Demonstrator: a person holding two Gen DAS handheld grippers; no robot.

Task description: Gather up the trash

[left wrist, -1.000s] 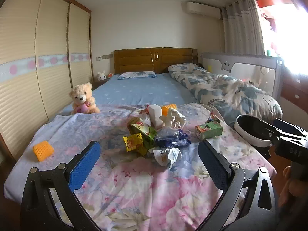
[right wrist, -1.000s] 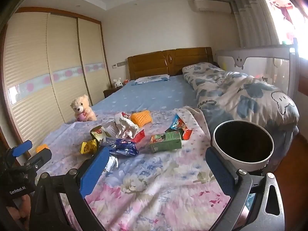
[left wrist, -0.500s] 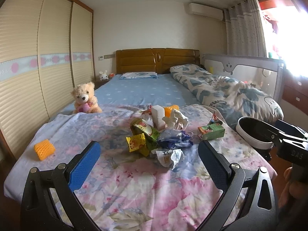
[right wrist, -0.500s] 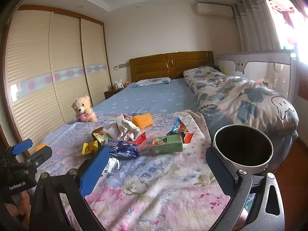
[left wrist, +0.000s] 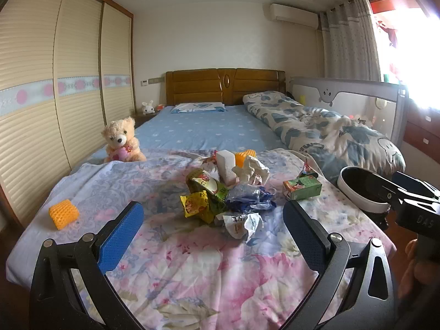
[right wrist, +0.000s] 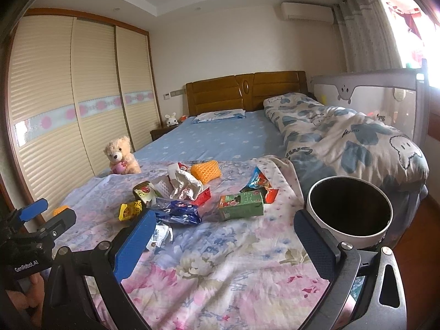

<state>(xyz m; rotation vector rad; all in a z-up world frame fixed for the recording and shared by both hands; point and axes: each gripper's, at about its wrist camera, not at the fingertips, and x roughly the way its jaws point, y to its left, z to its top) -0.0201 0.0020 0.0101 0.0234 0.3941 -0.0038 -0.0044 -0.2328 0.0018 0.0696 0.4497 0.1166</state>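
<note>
Crinkled wrappers [left wrist: 220, 200] heap mid-bed on the floral quilt [left wrist: 192, 269], overlapping so their lower pieces are hidden. The green carton [right wrist: 241, 205] lies right of them, near the round white bin [right wrist: 349, 214]. Left gripper [left wrist: 213, 236] and right gripper [right wrist: 222, 242] both gape, empty.

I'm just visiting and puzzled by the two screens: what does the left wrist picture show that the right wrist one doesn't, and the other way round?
Only the left wrist view shows the orange mesh foam block in full near the bed's left edge; the right view catches just a sliver of it.

Only the right wrist view looks into the dark inside of the round white-rimmed bin, and shows the red and blue snack wrapper clearly.

Both show the pile of wrappers, the green juice carton, the beige teddy bear, and open tongs: left, right.
</note>
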